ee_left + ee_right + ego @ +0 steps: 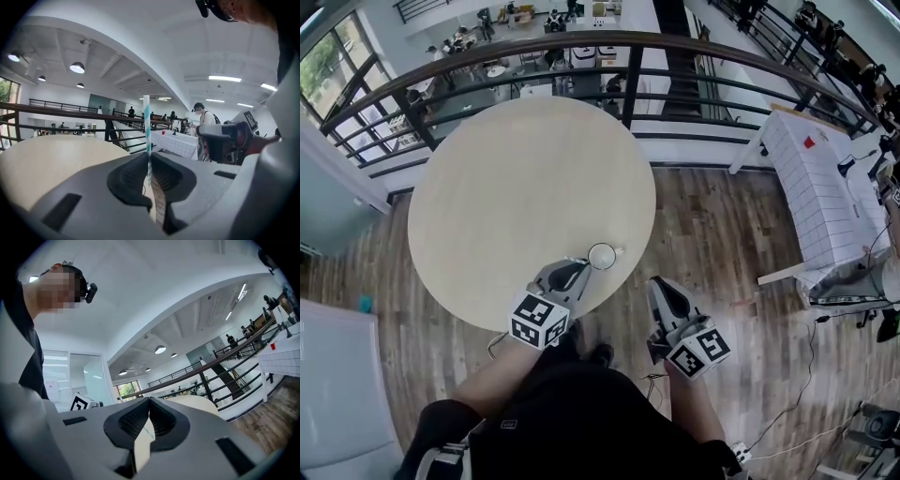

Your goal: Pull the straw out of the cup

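Clamping the straw [146,122] between nearly closed jaws, the left gripper [149,157] holds it upright at frame centre. The white-and-teal striped length rises well above the pads, and the part below them is hidden. Right gripper [150,401]: jaws closed together, nothing gripped; the pale wedge beneath them appears to be the surface seen through the gap.

In the head view, the left gripper tip sits just beside the white cup [602,255]. The cup stands at lower centre of the round surface [516,187], close to its lower edge. The right gripper is apart from the cup, to its lower right, over the wooden floor [722,234]. Whether the straw's lower end has cleared the rim cannot be told.

Hazards, as judged:
- The cup is unsupported, so a straw that catches on the rim could tip it or drag it off the nearby edge.
- A thin, smooth straw may slip through the pads.
- The straw may kink if drawn sideways rather than along its own line.
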